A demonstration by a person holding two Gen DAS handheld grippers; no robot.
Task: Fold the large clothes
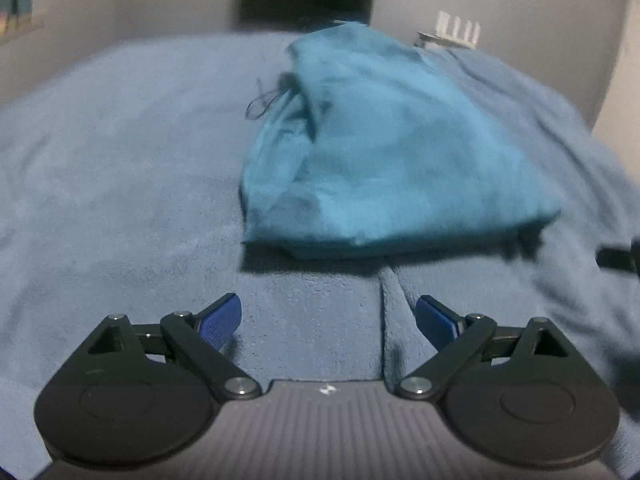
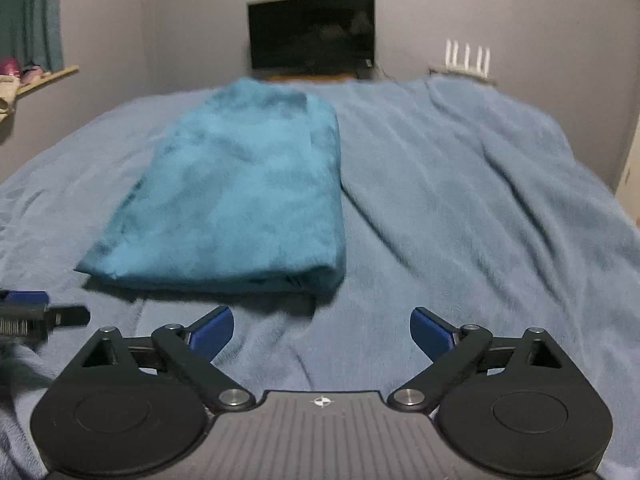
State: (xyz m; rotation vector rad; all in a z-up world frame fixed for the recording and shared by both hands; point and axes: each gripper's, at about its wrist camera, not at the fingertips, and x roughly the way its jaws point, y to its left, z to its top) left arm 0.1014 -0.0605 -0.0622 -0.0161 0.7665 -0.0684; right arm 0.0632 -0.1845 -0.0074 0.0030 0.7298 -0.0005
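Observation:
A teal garment (image 1: 384,152) lies folded into a thick rectangle on the blue blanket (image 1: 120,184); a dark drawstring pokes out at its left edge. It also shows in the right wrist view (image 2: 244,196), ahead and left. My left gripper (image 1: 329,318) is open and empty, just short of the garment's near edge. My right gripper (image 2: 322,330) is open and empty, just short of the garment's near right corner. The left gripper's tip (image 2: 28,312) shows at the left edge of the right wrist view.
The blue blanket (image 2: 460,200) covers the whole bed, with ridges on the right. A dark monitor (image 2: 312,32) and a white router (image 2: 466,60) stand at the far wall. A shelf (image 2: 36,80) with small items is at far left.

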